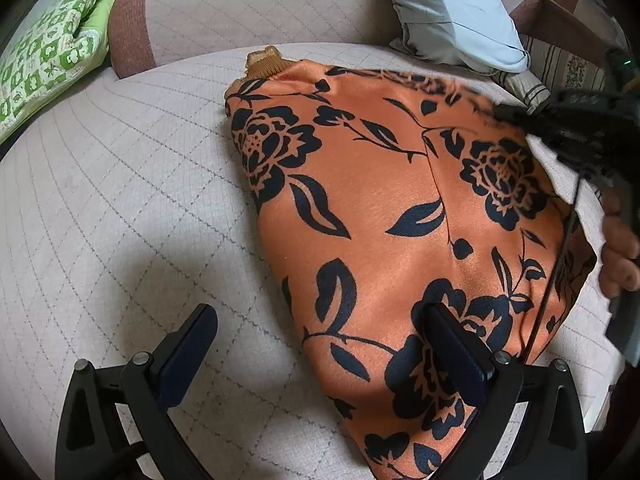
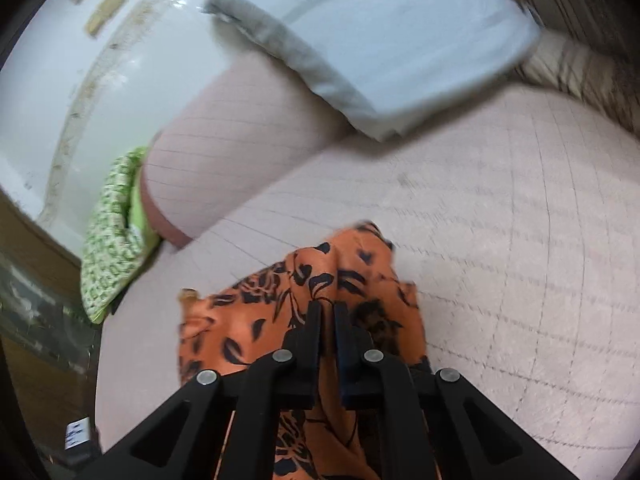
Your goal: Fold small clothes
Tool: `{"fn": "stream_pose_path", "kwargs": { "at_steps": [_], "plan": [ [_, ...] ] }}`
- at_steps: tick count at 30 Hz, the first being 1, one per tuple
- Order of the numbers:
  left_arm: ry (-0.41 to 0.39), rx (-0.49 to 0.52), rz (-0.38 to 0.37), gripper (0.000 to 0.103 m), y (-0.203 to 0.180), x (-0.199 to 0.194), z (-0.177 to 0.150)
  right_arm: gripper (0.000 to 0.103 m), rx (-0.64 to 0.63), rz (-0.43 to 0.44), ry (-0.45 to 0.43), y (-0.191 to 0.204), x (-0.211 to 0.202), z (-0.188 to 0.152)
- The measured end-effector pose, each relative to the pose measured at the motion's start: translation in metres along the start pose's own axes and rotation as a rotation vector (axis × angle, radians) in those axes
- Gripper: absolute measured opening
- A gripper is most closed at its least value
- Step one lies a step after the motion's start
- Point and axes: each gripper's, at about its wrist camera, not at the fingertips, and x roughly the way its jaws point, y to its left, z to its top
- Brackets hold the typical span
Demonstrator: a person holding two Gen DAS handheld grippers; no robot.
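Right gripper [image 2: 328, 308] fingers clenched on a bunched fold of the orange floral garment [image 1: 380, 208], lying on the quilted sofa seat [image 1: 120, 200]. Left gripper [image 1: 316, 320] fingers released, one fingertip over the garment's near edge.

Home living room, quilted pink sofa [image 1: 120, 208], pale blue cushion [image 1: 456, 12], green patterned cushion [image 1: 48, 52]
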Motion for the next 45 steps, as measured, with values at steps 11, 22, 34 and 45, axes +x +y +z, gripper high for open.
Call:
{"fn": "stream_pose_path", "kwargs": {
  "at_steps": [11,22,34,45],
  "plan": [
    [0.011,0.010,-0.006,0.103,0.003,-0.004,-0.003,0.010,0.175,0.096,0.110,-0.036,-0.003,-0.006],
    [0.039,0.010,-0.048,0.103,-0.002,-0.009,-0.007,0.011,0.026,0.101,0.236,-0.039,-0.059,-0.047],
    [0.032,0.104,-0.080,0.099,-0.024,-0.010,-0.013,0.064,-0.044,0.091,0.253,-0.022,-0.037,-0.061],
    [0.023,0.097,-0.124,0.082,-0.034,-0.018,-0.006,0.009,-0.140,-0.027,0.239,-0.010,-0.050,-0.060]
  ]
}}
